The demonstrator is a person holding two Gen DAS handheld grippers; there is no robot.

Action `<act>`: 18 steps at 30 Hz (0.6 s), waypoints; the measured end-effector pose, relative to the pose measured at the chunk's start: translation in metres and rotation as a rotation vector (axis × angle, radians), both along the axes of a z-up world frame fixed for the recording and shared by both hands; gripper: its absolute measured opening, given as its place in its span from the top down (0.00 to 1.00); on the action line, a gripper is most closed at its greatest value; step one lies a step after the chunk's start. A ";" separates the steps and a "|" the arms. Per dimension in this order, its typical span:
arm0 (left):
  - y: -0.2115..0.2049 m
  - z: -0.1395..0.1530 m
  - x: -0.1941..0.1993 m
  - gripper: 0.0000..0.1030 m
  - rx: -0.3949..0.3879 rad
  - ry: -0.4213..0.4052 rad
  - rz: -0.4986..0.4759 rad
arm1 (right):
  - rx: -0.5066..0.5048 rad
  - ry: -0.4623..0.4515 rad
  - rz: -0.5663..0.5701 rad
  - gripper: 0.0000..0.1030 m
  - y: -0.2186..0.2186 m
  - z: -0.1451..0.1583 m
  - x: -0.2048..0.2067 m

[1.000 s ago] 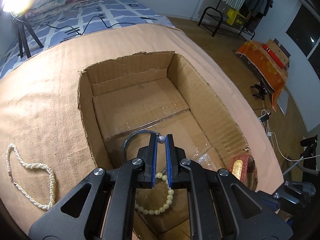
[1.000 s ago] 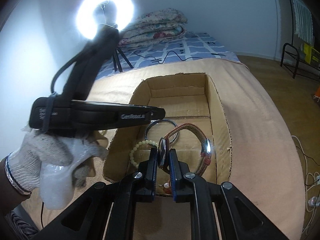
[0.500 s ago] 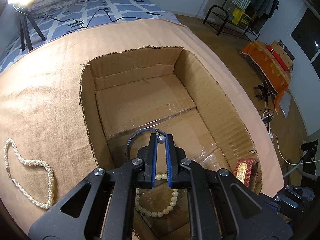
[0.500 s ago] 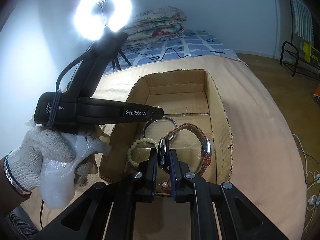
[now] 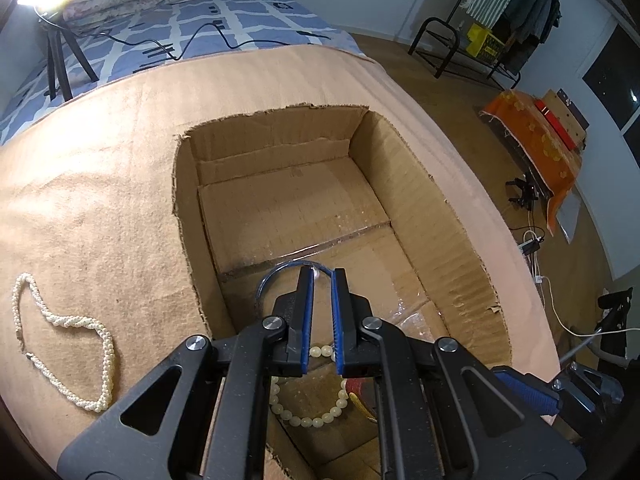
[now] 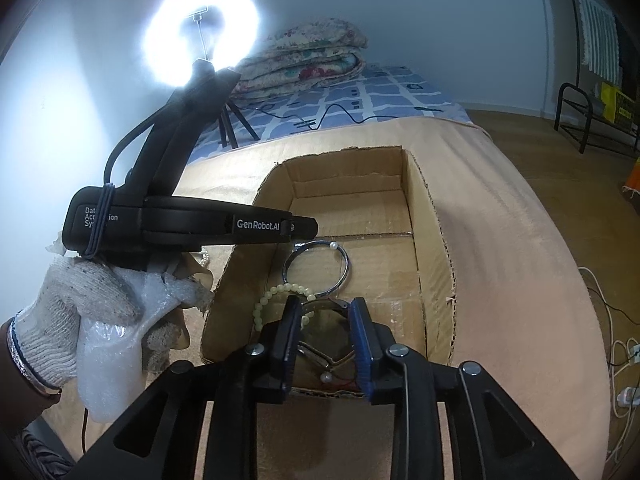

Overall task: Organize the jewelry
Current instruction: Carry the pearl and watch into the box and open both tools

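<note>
Left wrist view: left gripper (image 5: 322,286) with fingers nearly closed and nothing visibly between them, poised over the near end of the cardboard box (image 5: 448,236), whose long axis runs away from the camera; silver bangle (image 5: 268,280) just under the fingertips, bead bracelet (image 5: 308,412) below and nearer, pearl necklace (image 5: 64,340) well apart to the left on the tan cover, nearer this hand than the other. Right wrist view: right gripper (image 6: 325,316) with fingers opening, the watch (image 6: 324,332) lying loose between and below them inside the box, beside the bracelet and bangle; this view alone shows the watch, the other alone the whole necklace.
</note>
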State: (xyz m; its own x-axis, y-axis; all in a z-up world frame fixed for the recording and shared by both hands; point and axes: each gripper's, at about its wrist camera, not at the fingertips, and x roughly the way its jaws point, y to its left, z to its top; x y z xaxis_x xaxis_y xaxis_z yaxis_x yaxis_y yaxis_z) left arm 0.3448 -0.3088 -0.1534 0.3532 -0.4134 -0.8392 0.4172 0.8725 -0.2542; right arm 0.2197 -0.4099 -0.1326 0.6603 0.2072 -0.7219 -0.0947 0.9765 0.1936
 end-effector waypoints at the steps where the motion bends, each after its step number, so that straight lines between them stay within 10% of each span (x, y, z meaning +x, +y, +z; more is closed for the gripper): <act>1: 0.001 0.001 -0.001 0.94 -0.004 -0.001 0.002 | 0.000 -0.002 0.000 0.74 0.000 0.001 -0.001; 18: 0.070 0.054 -0.016 0.94 -0.028 -0.086 0.074 | -0.002 -0.066 0.044 0.73 0.022 0.025 -0.009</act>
